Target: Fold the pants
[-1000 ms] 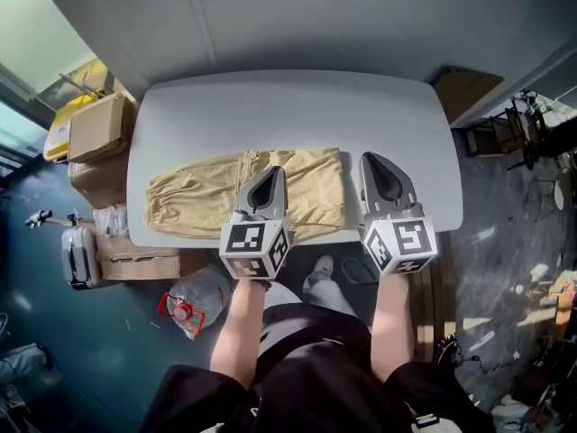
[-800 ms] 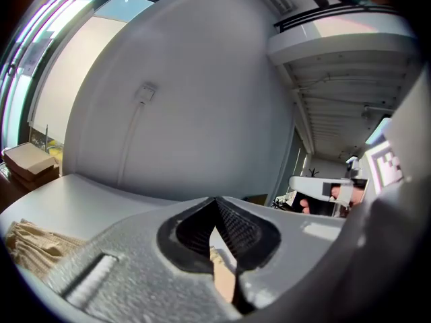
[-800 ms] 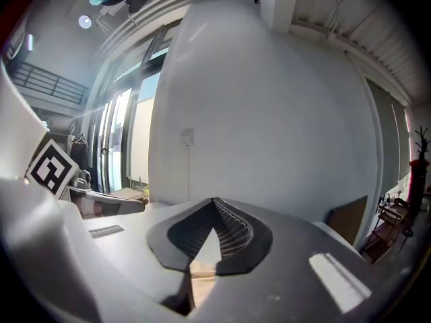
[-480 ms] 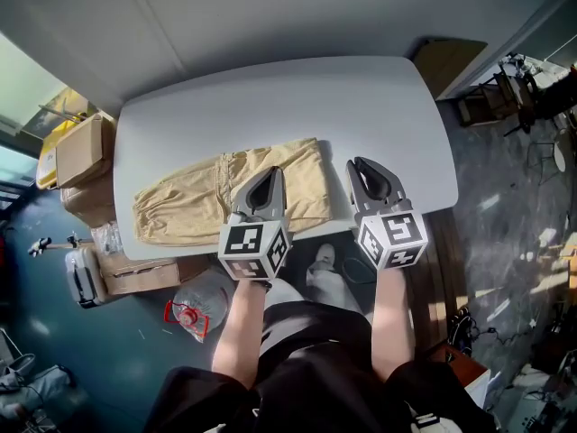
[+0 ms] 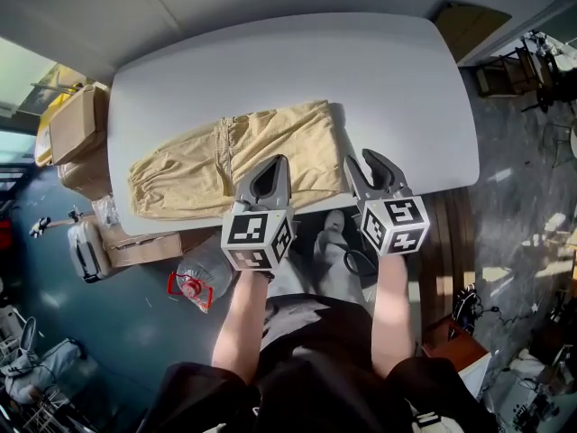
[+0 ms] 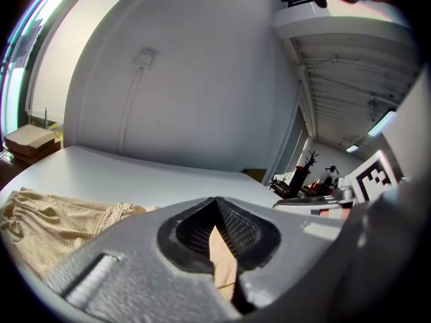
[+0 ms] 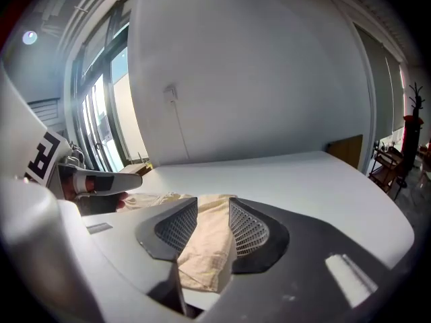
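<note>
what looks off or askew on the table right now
Nothing is spilled or damaged. The tan pants lie flat on the white table, but close along its near edge rather than in the middle, and their left end is gathered and wrinkled. Nothing else stands out.

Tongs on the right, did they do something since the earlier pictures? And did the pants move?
The right tongs were shut and are now opening. A corner of the beige cloth pants shows between them, but it is not pinched. The left tongs stay shut over the pants. The pants lie spread on the white table as before.
</note>
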{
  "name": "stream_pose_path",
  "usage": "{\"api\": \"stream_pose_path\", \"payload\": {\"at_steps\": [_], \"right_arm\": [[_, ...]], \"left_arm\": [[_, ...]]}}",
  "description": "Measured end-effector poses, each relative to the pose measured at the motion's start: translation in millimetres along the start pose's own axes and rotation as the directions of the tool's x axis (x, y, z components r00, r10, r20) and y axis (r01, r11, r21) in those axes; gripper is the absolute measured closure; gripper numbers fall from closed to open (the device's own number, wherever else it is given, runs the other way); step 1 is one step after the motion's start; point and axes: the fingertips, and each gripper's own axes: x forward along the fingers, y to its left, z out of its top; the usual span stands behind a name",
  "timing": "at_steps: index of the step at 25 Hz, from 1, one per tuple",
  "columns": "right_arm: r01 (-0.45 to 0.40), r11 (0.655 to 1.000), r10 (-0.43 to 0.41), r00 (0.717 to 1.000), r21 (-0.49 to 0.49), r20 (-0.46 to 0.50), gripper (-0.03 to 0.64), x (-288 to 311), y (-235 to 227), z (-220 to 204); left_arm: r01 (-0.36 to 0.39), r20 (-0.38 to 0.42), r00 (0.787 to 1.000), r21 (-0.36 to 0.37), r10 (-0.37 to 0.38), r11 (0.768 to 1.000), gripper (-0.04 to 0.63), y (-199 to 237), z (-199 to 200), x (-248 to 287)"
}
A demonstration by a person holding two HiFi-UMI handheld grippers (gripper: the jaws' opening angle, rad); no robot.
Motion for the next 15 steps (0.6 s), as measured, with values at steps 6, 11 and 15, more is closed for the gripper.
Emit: {"api": "stream_pose_path", "payload": {"at_steps": [6,11,15], "right_arm": [[-0.02,0.998,0.026,0.995,0.064,-0.096,0.423,14.6,-6.4,-49.0],[-0.033,0.995,0.048,0.988,0.098,-0.15,0.407,26.7,-10.2,-80.6],[-0.054,0.991,0.077,0.979,0.122,-0.191,0.401,36.1,-6.5,-103.2]], "left_arm": [[-0.017,-0.071,0.997,-0.042,0.014,0.999,0.592,7.2,-40.5,7.3],[-0.031,-0.119,0.993,-0.054,0.025,0.998,0.592,10.3,-71.5,13.5],[-0.045,-0.154,0.988,-0.066,0.035,0.997,0.592,14.4,-92.7,15.1]]}}
